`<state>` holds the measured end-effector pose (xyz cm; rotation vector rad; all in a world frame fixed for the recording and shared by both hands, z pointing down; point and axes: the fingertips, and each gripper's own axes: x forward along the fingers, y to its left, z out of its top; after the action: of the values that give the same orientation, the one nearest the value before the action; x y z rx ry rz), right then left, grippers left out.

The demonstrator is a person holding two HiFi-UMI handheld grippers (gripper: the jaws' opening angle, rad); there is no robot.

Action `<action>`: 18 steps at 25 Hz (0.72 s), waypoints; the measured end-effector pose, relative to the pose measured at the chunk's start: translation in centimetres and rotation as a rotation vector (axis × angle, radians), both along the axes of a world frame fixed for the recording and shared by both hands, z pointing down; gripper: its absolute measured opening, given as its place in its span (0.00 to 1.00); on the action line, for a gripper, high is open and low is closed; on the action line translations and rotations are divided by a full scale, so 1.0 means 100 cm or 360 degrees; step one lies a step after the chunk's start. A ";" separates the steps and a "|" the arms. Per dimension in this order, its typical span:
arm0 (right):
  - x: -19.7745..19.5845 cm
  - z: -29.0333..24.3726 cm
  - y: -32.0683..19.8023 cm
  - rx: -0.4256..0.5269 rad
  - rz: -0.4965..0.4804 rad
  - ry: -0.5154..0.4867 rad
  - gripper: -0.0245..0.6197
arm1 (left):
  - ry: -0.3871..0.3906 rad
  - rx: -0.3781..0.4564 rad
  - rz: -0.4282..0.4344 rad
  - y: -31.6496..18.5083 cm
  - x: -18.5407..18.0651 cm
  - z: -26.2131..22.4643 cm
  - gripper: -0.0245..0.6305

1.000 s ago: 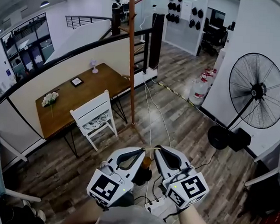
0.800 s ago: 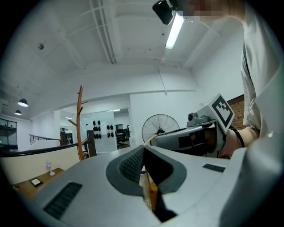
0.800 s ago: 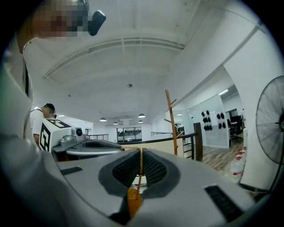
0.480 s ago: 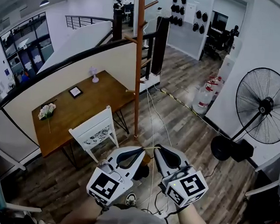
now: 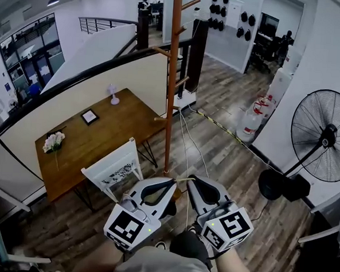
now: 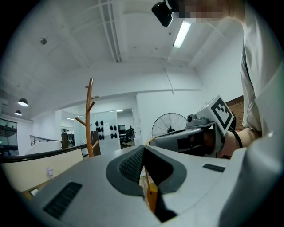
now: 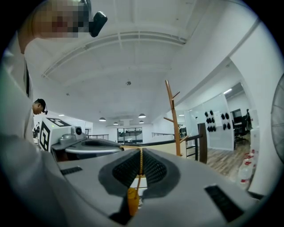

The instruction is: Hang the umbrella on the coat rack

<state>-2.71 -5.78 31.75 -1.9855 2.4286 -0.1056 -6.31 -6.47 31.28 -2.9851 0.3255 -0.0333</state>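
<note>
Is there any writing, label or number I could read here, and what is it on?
No readable text anywhere.
Marker cubes: black-and-white square patterns, not words.
Small frame on the wooden table: too small to read.
White sheet on the far wall: too small to read.

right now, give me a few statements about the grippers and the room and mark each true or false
1. The left gripper and right gripper are both shut on a thin yellow cord. True.
2. The umbrella already hangs from a peg. False: its cord is held in the two grippers, apart from the coat rack.
3. A white chair stands at the wooden table. True.
4. In the head view the fan stands left of the coat rack. False: it stands to the right, by the white wall.
</note>
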 end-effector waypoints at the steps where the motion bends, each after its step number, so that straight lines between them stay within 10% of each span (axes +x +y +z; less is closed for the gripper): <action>1: 0.004 0.002 -0.006 -0.0002 -0.0003 -0.0004 0.05 | -0.0002 0.0002 -0.0001 -0.006 0.004 0.001 0.04; 11: 0.072 0.011 -0.076 0.0035 -0.0099 0.0021 0.05 | -0.0071 0.0098 -0.0026 -0.064 0.072 0.014 0.04; 18: 0.143 0.007 -0.136 0.0003 -0.0296 0.0025 0.05 | 0.0002 -0.0074 -0.0174 -0.120 0.144 0.011 0.04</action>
<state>11.60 -19.42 32.47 -1.7619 2.6171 -0.0881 8.08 -18.52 32.41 -3.0101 0.4947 -0.0508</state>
